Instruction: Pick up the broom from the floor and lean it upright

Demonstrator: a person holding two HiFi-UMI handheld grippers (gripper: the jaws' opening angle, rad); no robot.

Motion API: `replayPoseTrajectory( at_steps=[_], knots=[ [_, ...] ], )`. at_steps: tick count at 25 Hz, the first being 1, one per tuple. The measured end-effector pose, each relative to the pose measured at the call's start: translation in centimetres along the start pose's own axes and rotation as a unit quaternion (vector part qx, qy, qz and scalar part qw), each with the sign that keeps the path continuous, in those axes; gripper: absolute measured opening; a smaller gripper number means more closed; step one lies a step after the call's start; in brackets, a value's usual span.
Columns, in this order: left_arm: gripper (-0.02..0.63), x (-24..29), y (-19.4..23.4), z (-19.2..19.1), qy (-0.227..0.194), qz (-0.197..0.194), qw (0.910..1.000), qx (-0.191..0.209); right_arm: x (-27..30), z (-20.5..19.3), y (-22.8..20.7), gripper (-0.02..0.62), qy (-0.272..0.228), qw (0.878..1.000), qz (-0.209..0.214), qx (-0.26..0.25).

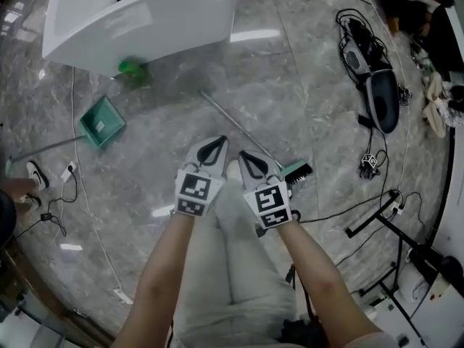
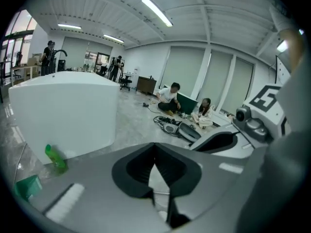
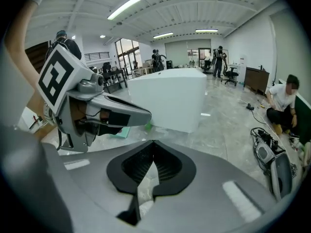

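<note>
Left claw (image 1: 220,141) and right claw (image 1: 245,156), grey plastic, are pressed together near the thin-poled broom (image 1: 297,171).

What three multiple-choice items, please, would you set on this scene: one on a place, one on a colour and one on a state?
1. Where is the broom?
A. Flat on the floor
B. Upright against a wall
C. Held up in the air

2. What colour is the dustpan?
A. Red
B. Green
C. Yellow

3. How do the left tool and the right tool stand?
A. Both wide open
B. Both shut on the broom
C. Both shut and empty

Answers:
1 A: in the head view its handle and bristle head lie along the floor.
2 B: the head view shows it plainly green.
3 C: each tool's own view shows its jaws together with nothing between them.
</note>
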State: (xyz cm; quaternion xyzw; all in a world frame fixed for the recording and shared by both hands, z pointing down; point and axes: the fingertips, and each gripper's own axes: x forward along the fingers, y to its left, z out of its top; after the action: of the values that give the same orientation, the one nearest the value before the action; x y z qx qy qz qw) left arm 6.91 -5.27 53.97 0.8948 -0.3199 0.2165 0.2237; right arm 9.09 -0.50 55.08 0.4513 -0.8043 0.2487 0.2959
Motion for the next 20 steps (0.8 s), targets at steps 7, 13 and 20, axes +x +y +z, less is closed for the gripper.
replayPoseTrajectory(
  at_steps=[7, 13, 20],
  knots=[
    [-0.002, 5.8, 3.2, -6.0, 0.039, -0.009, 0.9991, -0.017, 7.8, -5.2, -2.9, 0.034, 0.062, 0.998, 0.014, -0.004],
    [0.000, 10.6, 6.5, -12.3, 0.062, -0.022, 0.9978, -0.008, 16.0, -12.7, -4.9, 0.063, 0.134, 0.991, 0.002, -0.016],
    [0.000, 15.5, 8.8, -20.3, 0.111, -0.051, 0.9925, 0.004, 24.8, -21.5, -7.5, 0.086, 0.227, 0.974, -0.017, -0.020]
  ],
)
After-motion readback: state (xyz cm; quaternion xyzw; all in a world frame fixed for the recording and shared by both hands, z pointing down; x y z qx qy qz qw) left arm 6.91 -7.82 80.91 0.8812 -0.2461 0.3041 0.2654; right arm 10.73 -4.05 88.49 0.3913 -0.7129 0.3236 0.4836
